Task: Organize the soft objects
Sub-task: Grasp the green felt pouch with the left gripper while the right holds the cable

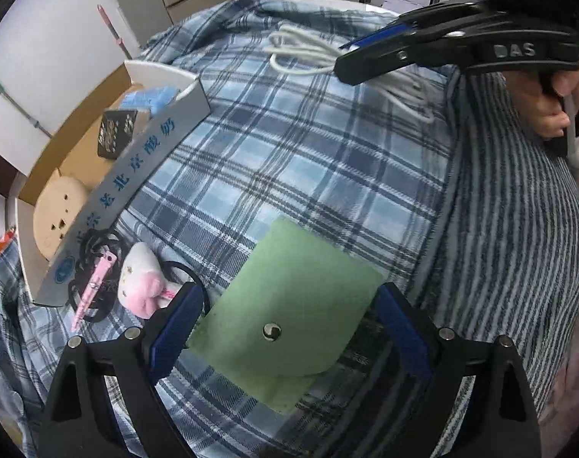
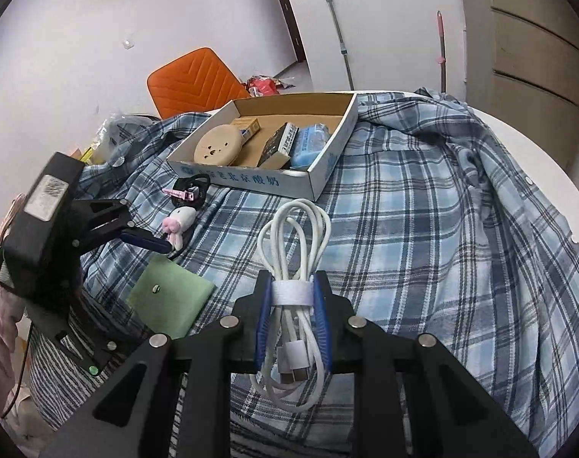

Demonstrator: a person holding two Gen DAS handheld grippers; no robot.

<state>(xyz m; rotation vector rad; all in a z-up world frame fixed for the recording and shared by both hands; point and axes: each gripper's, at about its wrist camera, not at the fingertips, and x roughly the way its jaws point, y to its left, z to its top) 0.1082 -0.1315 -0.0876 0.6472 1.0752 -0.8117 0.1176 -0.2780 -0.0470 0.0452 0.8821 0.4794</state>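
A green snap pouch lies on the plaid shirt between the fingers of my left gripper, which is open around it without touching. The pouch also shows in the right wrist view. My right gripper is shut on a coiled white cable at its velcro strap; in the left wrist view the gripper holds the cable at the far side. A white-and-pink plush and black hair ties with a pink clip lie left of the pouch.
A cardboard box holds a round wooden disc, a blue pack and small cartons. The plaid shirt covers a round white table. An orange chair stands behind. A striped cloth lies at the near edge.
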